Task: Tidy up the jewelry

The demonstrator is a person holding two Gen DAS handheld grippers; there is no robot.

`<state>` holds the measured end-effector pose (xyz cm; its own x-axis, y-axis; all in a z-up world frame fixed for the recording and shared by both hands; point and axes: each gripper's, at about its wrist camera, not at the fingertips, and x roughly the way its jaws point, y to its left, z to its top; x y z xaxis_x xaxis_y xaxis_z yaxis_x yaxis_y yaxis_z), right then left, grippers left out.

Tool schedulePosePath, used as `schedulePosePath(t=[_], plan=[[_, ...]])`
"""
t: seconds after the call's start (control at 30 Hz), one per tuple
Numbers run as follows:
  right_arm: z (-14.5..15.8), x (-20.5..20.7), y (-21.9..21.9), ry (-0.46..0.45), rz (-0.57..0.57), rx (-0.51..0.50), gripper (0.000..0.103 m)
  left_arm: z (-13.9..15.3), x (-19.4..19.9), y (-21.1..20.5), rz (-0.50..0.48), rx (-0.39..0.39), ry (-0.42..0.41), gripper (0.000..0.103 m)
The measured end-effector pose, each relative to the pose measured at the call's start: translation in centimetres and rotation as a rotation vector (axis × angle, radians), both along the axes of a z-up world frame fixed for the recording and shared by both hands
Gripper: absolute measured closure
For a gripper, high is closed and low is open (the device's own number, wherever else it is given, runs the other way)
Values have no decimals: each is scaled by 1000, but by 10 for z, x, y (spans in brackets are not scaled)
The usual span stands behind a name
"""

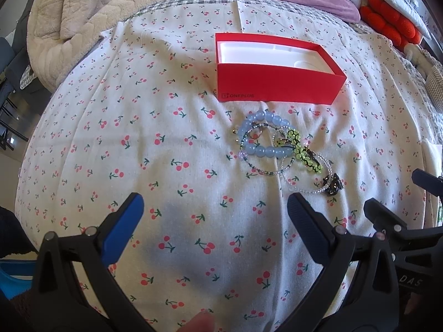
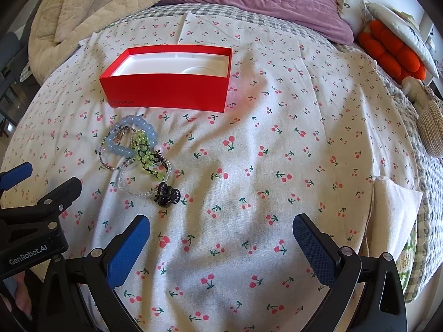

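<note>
An open red box (image 1: 277, 85) (image 2: 169, 91) with a white insert stands on the cherry-print cloth. In front of it lies a tangle of jewelry: a pale blue bead bracelet (image 1: 263, 135) (image 2: 133, 135), a green bead bracelet (image 1: 304, 152) (image 2: 146, 155), thin clear and dark bead strands (image 1: 301, 189) (image 2: 133, 191), and a small black hair claw (image 1: 333, 185) (image 2: 166, 193). My left gripper (image 1: 216, 207) hovers open just short of the pile, its right finger near the claw. My right gripper (image 2: 221, 229) is open to the right of the pile, holding nothing.
A cherry-print cloth (image 2: 277, 152) covers the bed. A beige blanket (image 1: 83, 13) is heaped at the back left, a purple pillow (image 2: 263, 0) at the back, and orange plush items (image 2: 393, 52) at the far right edge. A fingertip (image 1: 199, 321) shows at the bottom.
</note>
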<state>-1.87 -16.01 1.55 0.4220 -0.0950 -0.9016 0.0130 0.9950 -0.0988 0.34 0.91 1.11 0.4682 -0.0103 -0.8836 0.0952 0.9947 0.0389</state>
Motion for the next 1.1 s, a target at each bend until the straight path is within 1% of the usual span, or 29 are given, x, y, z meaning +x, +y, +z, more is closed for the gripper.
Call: schedulePosePath(t=[0.3, 0.5, 0.67, 0.77, 0.93, 1.03, 1.1], plan=[[-1, 2, 0, 3, 0, 17, 0, 1, 3, 2, -10, -26, 2, 0], [5, 2, 1, -10, 12, 25, 0, 3, 4, 1, -23, -34, -1, 0], [7, 4, 2, -7, 21, 41, 0, 8, 4, -1, -36, -36, -17, 0], [9, 5, 0, -8, 21, 51, 0, 10, 6, -2, -50, -54, -13, 0], [12, 6, -7, 1, 28, 119, 0, 11, 11, 1, -67, -62, -6, 0], [11, 9, -12, 26, 29, 181, 0, 10, 15, 4, -96, -92, 16, 0], [11, 10, -15, 31, 25, 205, 0, 9, 17, 6, -113, -117, 23, 0]])
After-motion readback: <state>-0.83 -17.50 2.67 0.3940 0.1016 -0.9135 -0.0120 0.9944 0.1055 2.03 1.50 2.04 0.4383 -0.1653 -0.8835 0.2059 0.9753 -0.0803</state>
